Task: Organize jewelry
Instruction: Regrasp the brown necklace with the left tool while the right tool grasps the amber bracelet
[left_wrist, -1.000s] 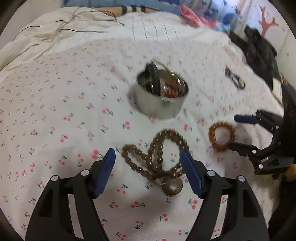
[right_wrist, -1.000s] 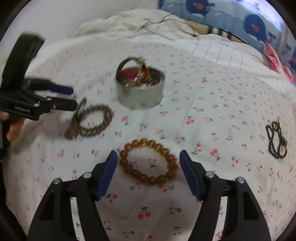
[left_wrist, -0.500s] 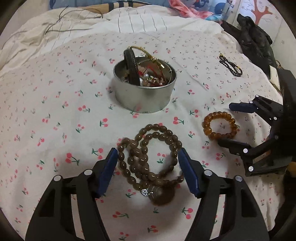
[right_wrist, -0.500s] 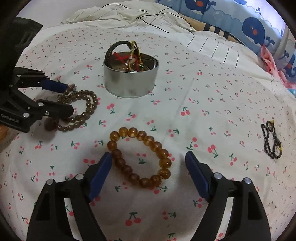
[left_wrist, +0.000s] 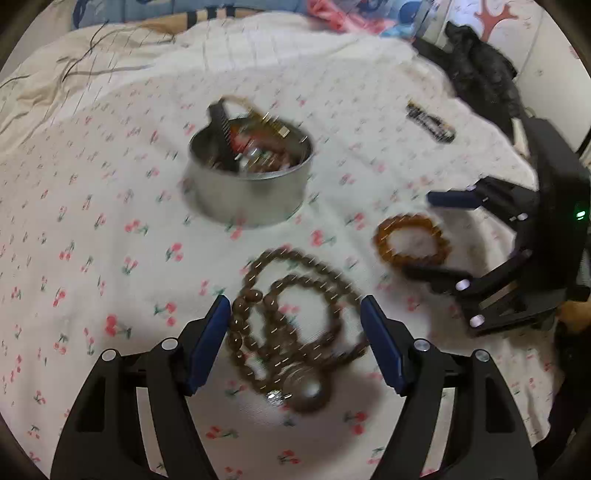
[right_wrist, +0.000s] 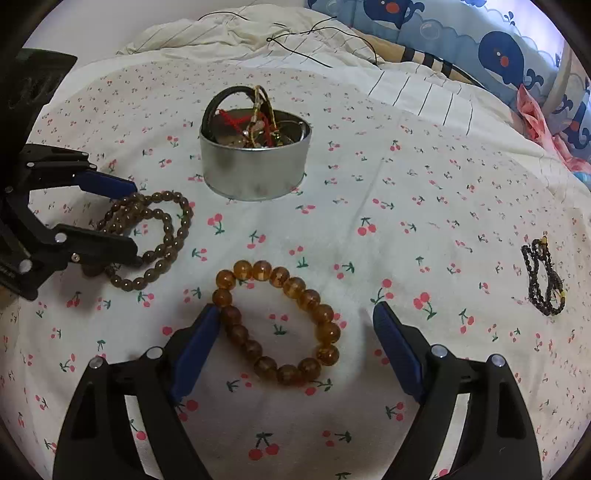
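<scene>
A round metal tin (left_wrist: 251, 184) (right_wrist: 255, 166) holding several pieces of jewelry stands on the cherry-print bedsheet (right_wrist: 406, 206). My left gripper (left_wrist: 295, 332) (right_wrist: 122, 225) is open, its fingers straddling a looped brown bead necklace (left_wrist: 291, 325) (right_wrist: 155, 236) with a round pendant. My right gripper (right_wrist: 295, 339) (left_wrist: 436, 236) is open, its fingers on either side of an amber bead bracelet (right_wrist: 280, 325) (left_wrist: 410, 243). A dark bead bracelet (right_wrist: 545, 277) (left_wrist: 430, 123) lies further right on the sheet.
A crumpled striped white blanket (right_wrist: 258, 37) with thin black cords lies behind the tin. A whale-print pillow (right_wrist: 498, 48) sits at the back right. Dark clothing (left_wrist: 480, 77) lies at the bed's right edge.
Both grippers have lowered and moved forward, so the necklace and the amber bracelet now lie further in between their fingers. The left view is blurred by motion.
</scene>
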